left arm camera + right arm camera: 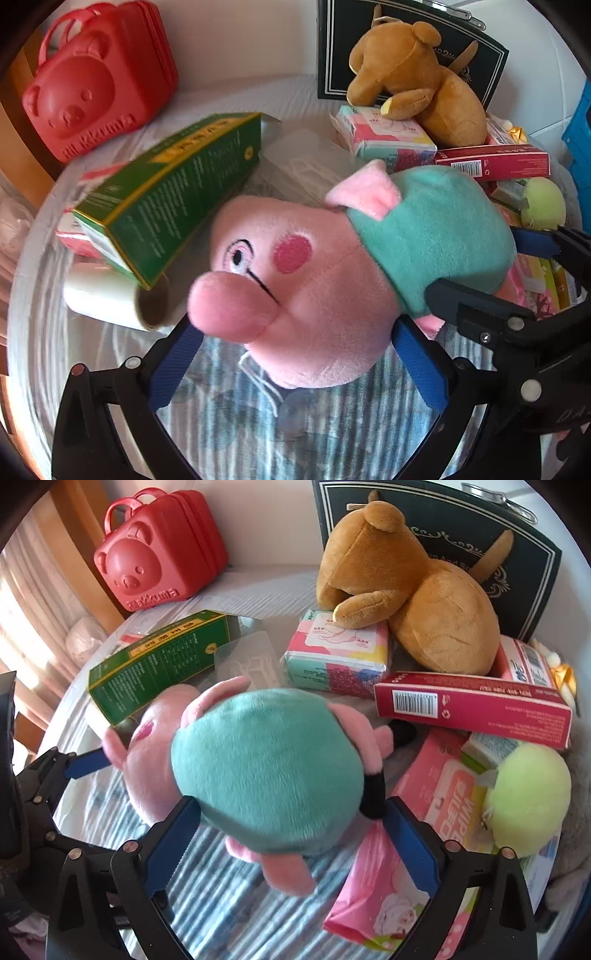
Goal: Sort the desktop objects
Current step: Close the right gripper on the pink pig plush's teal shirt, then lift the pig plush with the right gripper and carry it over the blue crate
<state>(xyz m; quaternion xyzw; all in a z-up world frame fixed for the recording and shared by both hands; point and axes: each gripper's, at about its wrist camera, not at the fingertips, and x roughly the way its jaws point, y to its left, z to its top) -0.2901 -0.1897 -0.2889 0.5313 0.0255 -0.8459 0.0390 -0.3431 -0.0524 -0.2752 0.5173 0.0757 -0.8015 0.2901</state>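
A pink pig plush in a teal shirt [314, 280] hangs above the round table, held at both ends. My left gripper [295, 347] is shut on its pink head, with blue pads at the snout and the neck. My right gripper [291, 823] is shut on its teal body [269, 771]. The right gripper also shows in the left wrist view [491, 266], and the left gripper in the right wrist view [88, 764].
A green box [173, 195] leans on a white roll [110, 299] at left. A red bear case [96, 77] stands at the back. A brown bear plush [406, 590] lies on tissue packs [340, 657]. A red box [472, 705], pink wipes [388, 893] and a green ball [528, 797] crowd the right.
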